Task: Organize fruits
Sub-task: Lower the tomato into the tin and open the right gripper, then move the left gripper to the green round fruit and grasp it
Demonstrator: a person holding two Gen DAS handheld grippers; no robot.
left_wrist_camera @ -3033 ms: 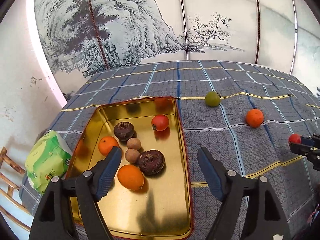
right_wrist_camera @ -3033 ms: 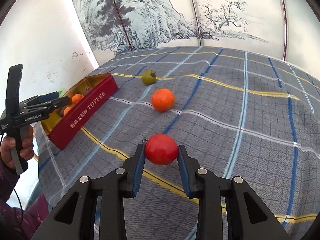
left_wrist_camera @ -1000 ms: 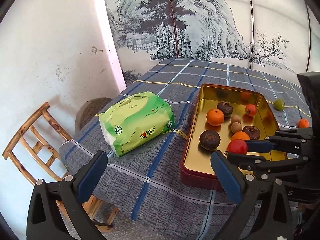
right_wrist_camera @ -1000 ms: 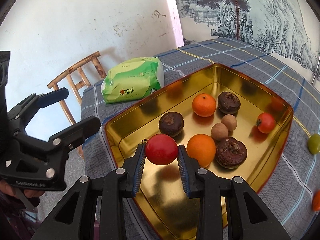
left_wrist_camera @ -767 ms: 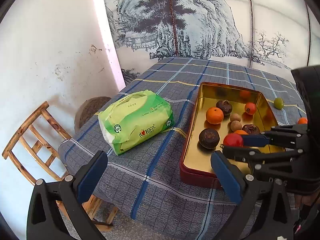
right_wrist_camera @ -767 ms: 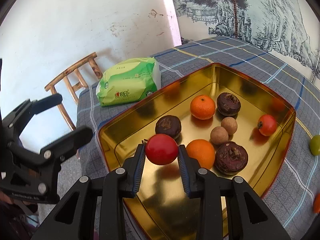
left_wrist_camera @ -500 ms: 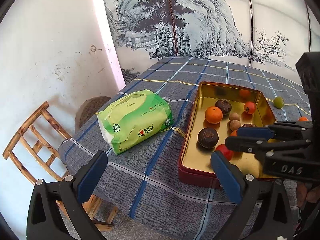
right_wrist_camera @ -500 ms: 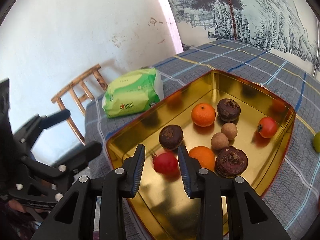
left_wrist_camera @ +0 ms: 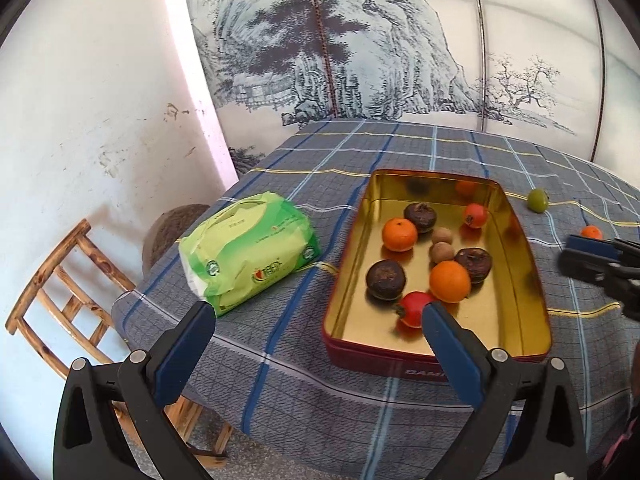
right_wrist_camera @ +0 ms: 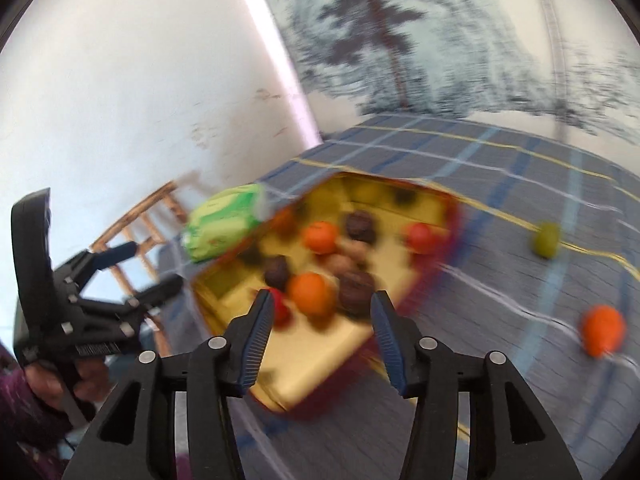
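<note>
The right gripper is opening with nothing between its fingers; its view is blurred. The red fruit lies in the gold tin, touching an orange and just beside a dark fruit. The left gripper is spread wide and empty, near the tin's front corner. A green fruit and a small orange sit on the checked cloth, well apart from the tin. A green pack lies left of it.
</note>
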